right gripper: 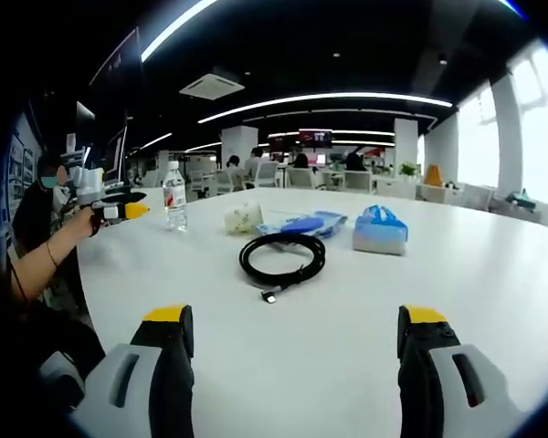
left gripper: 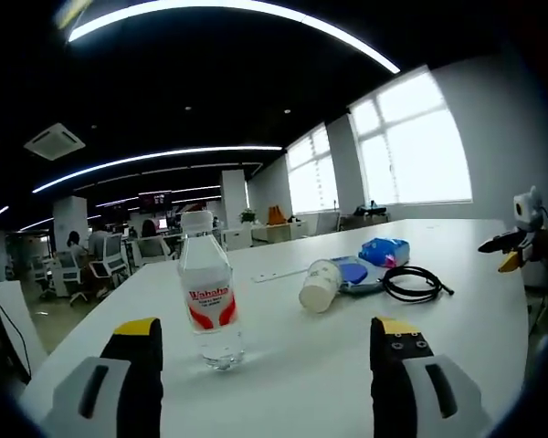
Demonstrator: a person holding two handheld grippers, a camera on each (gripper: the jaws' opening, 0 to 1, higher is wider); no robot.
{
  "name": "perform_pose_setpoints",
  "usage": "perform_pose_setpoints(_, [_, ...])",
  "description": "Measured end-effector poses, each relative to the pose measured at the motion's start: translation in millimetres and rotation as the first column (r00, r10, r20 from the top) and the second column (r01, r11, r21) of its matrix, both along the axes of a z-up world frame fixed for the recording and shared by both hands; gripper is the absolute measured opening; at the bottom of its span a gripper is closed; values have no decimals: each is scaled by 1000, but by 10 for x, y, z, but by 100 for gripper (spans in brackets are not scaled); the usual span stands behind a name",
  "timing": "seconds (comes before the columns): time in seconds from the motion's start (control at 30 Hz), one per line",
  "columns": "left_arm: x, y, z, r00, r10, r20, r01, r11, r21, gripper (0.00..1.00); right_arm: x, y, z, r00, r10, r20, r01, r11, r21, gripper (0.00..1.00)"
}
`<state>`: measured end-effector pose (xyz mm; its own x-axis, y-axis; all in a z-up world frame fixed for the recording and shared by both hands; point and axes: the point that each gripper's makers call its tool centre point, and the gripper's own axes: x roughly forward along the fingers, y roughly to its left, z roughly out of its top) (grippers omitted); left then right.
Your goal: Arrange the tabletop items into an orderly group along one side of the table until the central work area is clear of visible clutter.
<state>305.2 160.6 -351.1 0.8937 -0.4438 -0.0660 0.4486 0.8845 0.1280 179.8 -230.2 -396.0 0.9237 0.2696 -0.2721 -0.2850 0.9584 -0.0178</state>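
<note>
Nothing is held yet, so this reads as the opening approach. In the left gripper view the left gripper (left gripper: 267, 342) hovers with its jaws spread wide and empty over the white table (left gripper: 283, 374). One clear water bottle (left gripper: 208, 297) with a red label stands upright just ahead, a little left of the jaws' centre line and nearer the left jaw. It looks like the first thing to be picked up; the likely next move is to shift left until the bottle sits between the jaws, then close on its body at or below the label, since a tall, nearly empty bottle may tip if nudged high. In the right gripper view the right gripper (right gripper: 292, 333) is likewise parted and empty, low over the table, facing one coiled black cable (right gripper: 282, 256) that lies in the middle of the work area — a fair second target. Beyond the cable sit one blue tissue pack (right gripper: 380, 229) to the right, one flat blue packet (right gripper: 303, 224) behind the coil, and one paper cup (right gripper: 243, 217) lying on its side to the left. Farther left still, the bottle stands near the table's edge beside the other gripper. Five loose items in all — scattered through the centre, none yet grouped along a side.
</note>
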Motion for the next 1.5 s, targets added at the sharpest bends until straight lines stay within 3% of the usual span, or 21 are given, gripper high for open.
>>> perform_pose_setpoints(0.1, [-11,-10,17,1000,-1,-3,1,1000,-11,99,-2,-6,5,1000,-3,2,3,1000,-3,90])
perform_pose_setpoints(0.93, [-116,-70,-13,1000,-8,-22,8,1000,15,100,-1,-52,-16,1000,-21,-12,21,999,-25,100])
perform_pose_setpoints(1.5, [-225,-267,98,999,-53,9,52,996,76,94,-19,-97,-11,999,-35,-21,35,999,-28,100])
